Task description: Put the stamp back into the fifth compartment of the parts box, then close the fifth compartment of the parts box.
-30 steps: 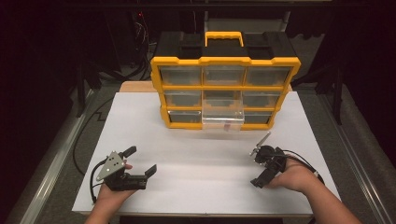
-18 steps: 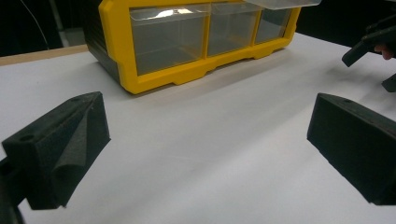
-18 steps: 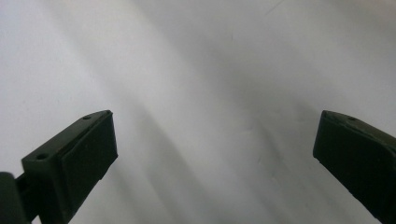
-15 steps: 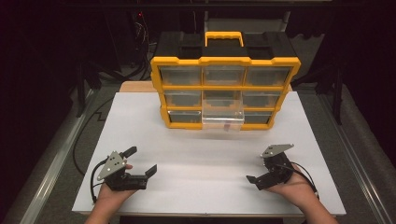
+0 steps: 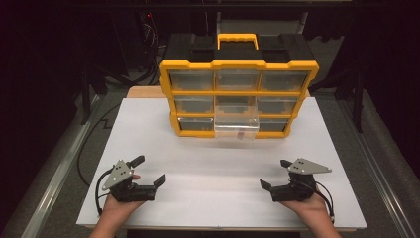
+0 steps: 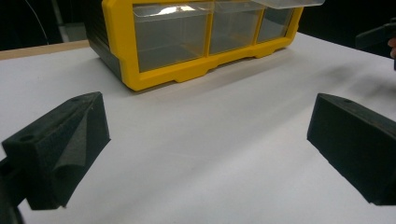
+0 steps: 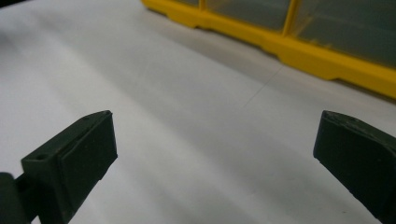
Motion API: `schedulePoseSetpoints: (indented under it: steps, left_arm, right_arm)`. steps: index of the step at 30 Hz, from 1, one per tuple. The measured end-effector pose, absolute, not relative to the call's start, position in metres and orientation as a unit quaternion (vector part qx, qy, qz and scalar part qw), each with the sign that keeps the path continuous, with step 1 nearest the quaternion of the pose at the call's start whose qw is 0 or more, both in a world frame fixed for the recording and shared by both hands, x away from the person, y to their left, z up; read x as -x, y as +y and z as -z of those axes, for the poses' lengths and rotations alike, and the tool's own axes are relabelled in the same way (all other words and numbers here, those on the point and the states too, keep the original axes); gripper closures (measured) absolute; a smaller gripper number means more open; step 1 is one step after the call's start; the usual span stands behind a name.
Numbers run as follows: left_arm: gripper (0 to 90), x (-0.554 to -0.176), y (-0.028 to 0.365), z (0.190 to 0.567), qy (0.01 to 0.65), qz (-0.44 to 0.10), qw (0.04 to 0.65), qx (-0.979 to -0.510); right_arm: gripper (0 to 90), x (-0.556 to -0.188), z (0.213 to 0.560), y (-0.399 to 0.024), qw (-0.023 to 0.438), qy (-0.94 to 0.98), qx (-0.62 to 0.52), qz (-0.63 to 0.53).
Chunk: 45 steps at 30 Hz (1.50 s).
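Claws rest low on the white table, both spread wide and holding nothing: the left claw sits near the table's near-left corner and the right claw near its near-right corner, each held in a hand that comes up from the near edge. Ahead of both, well apart from either, stands the yellow-framed black plastic organiser with nine clear drawers, and the clear plastic drawer in the middle of its bottom row is pulled out toward the claws, with a small dark thing inside that is too small to make out. In the left gripper view the organiser's yellow base lies forward and slightly to the right of the wide jaws, with bare white surface between; in the right gripper view the same base runs across the upper right. Judging from this, the work is at a pause or a start: nothing is gripped, and the open drawer looks like the thing in hand. A next move would probably call for one claw to travel forward and inward to the drawer's front lip, either to reach in or to press it home. Room is generous between the claws and the organiser; the near table edge sits just behind both hands, and the side edges are close outside each.
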<state>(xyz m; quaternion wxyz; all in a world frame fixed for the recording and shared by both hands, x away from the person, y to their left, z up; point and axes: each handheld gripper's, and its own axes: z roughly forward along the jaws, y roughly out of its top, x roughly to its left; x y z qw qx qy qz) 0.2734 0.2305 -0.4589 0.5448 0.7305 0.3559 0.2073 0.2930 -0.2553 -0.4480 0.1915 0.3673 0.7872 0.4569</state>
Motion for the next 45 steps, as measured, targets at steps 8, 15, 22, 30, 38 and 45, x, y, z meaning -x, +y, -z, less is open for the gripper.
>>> schedulePoseSetpoints:
  steps: [8, 15, 22, 30, 38, 45]
  left_arm:
    - [0.4, -0.276, 0.229, 0.459, 0.363, -0.207, 0.537, -0.733]
    - [0.4, -0.275, 0.226, 0.460, 0.365, -0.206, 0.534, -0.734]
    - [0.4, -0.274, 0.224, 0.460, 0.361, -0.209, 0.530, -0.738]
    - [0.4, -0.275, 0.222, 0.462, 0.359, -0.211, 0.525, -0.742]
    - [0.4, -0.276, 0.224, 0.461, 0.363, -0.210, 0.534, -0.734]
    - [0.4, -0.274, 0.225, 0.458, 0.366, -0.212, 0.540, -0.728]
  right_arm:
    - [0.1, -0.286, 0.453, -0.275, 0.199, 0.739, -0.391, -0.511]
    - [0.1, -0.291, 0.454, -0.278, 0.205, 0.740, -0.386, -0.511]
    - [0.1, -0.287, 0.453, -0.276, 0.225, 0.742, -0.376, -0.507]
    - [0.1, -0.286, 0.453, -0.271, 0.230, 0.753, -0.367, -0.495]
    - [1.2, -0.286, 0.453, -0.267, 0.234, 0.751, -0.370, -0.494]
    - [6.7, -0.282, 0.452, -0.268, 0.239, 0.749, -0.370, -0.495]
